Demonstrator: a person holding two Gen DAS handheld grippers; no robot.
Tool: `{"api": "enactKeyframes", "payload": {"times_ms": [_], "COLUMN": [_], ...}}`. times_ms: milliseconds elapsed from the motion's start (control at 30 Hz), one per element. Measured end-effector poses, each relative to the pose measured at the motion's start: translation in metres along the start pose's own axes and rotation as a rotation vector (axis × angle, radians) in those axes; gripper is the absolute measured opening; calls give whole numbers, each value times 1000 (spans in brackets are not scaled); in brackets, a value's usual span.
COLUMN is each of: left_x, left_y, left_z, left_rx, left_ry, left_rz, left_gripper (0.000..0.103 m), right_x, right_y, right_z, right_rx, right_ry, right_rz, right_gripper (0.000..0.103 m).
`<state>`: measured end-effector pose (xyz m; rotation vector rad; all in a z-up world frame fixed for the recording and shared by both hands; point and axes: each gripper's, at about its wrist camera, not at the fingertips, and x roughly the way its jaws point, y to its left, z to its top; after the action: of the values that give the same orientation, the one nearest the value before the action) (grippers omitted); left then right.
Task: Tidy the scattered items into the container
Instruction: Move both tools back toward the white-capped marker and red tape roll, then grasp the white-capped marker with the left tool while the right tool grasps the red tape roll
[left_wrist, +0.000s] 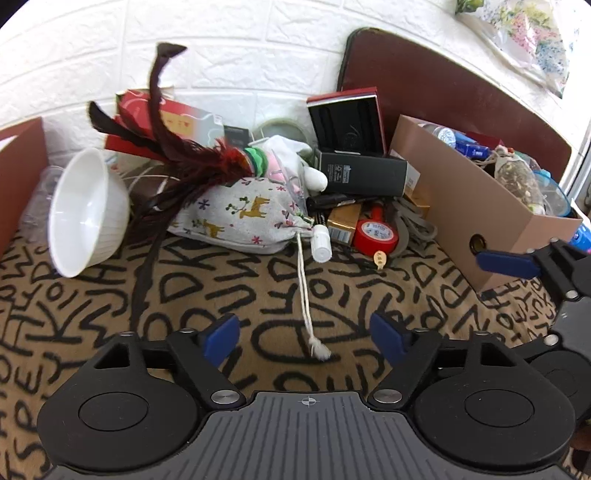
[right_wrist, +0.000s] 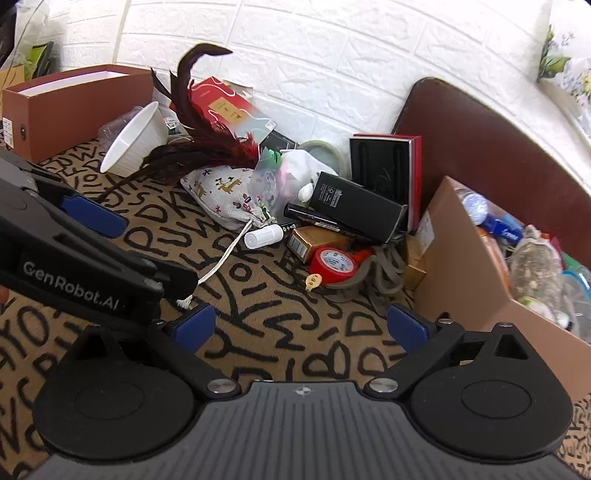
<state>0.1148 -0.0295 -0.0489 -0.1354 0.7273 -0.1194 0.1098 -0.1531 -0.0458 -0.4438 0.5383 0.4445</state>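
1. Left wrist view: the left gripper (left_wrist: 306, 338) hangs wide open and empty above the patterned cloth (left_wrist: 221, 288), with the cord end of the drawstring pouch (left_wrist: 243, 218) lying between its fingers. The pile sits left of the cardboard box (left_wrist: 476, 206), probably left loose there for picking. The white bowl (left_wrist: 86, 212) is tipped on its side, far left of the box.

2. Right wrist view: the right gripper (right_wrist: 301, 326) is also spread wide, holding nothing, just left of the box (right_wrist: 480, 258), which is already part filled. The red tape roll (right_wrist: 332, 262) lies near the box, likely an easy first pick.
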Motion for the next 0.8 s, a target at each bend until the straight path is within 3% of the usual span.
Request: {"api": "enactKeyframes", "payload": {"times_ms": [167, 300, 367, 500, 600, 633, 800], "left_x": [24, 47, 59, 81, 99, 104, 102], "left_y": [-1, -2, -5, -2, 0, 1, 4], "left_z": [18, 33, 39, 50, 53, 53, 49], "left_rx": [24, 18, 28, 6, -3, -5, 3], "left_ry": [14, 33, 35, 56, 87, 101, 89], "left_rz": [-48, -75, -73, -86, -96, -92, -89], "left_gripper": [67, 63, 62, 55, 35, 20, 14], "right_x": [26, 46, 58, 81, 96, 101, 109], "right_y": [-8, -18, -23, -31, -32, -31, -25], "right_z": [5, 11, 15, 23, 26, 26, 24], "right_rx": [15, 11, 7, 2, -11, -27, -18], "right_ry": [4, -6, -3, 19, 38, 44, 74], "right_rz": [10, 21, 16, 27, 45, 47, 77], "right_gripper": [83, 67, 66, 55, 46, 45, 19]}}
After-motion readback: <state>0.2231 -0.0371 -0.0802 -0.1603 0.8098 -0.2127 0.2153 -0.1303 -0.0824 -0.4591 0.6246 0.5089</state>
